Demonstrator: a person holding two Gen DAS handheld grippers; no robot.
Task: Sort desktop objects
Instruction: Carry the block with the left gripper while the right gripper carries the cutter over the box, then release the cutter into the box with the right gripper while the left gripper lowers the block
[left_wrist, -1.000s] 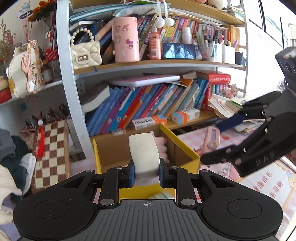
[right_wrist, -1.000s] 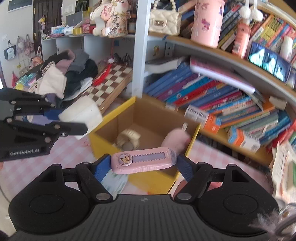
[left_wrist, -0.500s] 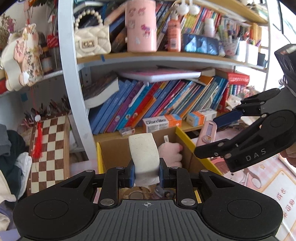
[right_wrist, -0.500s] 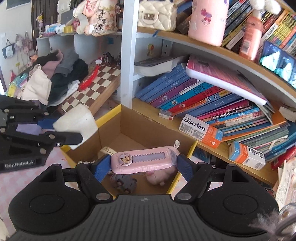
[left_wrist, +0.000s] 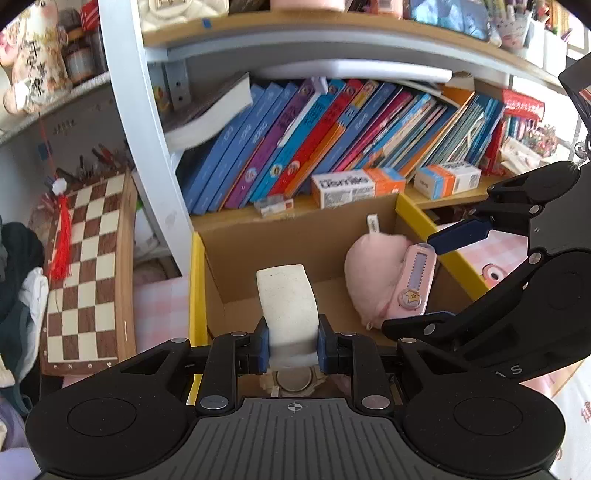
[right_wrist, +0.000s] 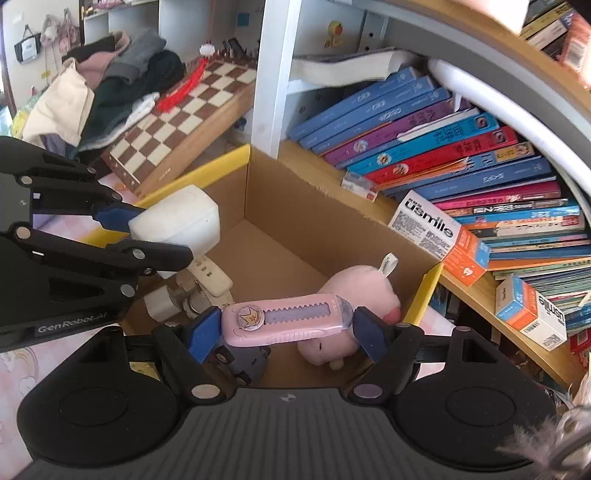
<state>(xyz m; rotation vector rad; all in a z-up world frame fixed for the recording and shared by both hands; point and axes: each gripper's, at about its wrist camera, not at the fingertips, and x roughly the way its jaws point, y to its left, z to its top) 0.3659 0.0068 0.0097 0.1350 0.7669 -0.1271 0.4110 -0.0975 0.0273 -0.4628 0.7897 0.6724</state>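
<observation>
Both grippers over the open cardboard box (right_wrist: 280, 206). Right gripper (right_wrist: 287, 325) pinches one pink utility knife (right_wrist: 284, 319) end to end, long axis crosswise. Left gripper (left_wrist: 291, 345) clamps one white block (left_wrist: 288, 306), long axis pointing forward. One pink plush (right_wrist: 351, 295) inside the box.

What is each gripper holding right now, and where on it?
Left gripper: white block, pinched across its near end. Right gripper: pink utility knife, clamped lengthwise by both ends above the cardboard box.
</observation>
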